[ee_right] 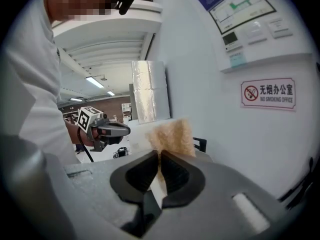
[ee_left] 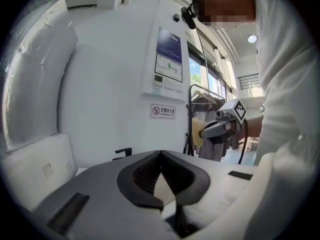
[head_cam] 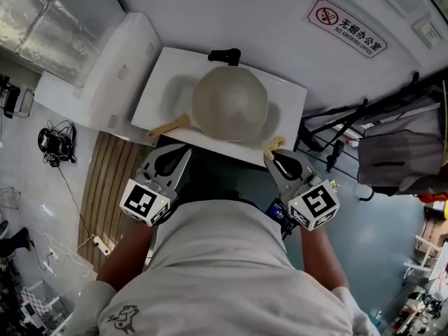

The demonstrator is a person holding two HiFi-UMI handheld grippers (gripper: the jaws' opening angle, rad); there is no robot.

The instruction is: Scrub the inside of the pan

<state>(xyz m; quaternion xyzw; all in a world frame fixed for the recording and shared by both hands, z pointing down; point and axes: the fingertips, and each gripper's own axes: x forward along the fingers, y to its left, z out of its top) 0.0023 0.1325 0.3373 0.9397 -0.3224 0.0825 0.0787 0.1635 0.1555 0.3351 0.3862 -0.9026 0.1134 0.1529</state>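
- Left gripper: jaws pressed together on nothing, pointing almost level, just short of the wooden handle
- Pan: upright on the white table, touched by neither tool, so scrubbing looks not under way (interior's cleanliness can't be judged)
- Right gripper: pinching a tan scrub pad, held above the table's near edge, beside the pan's rim
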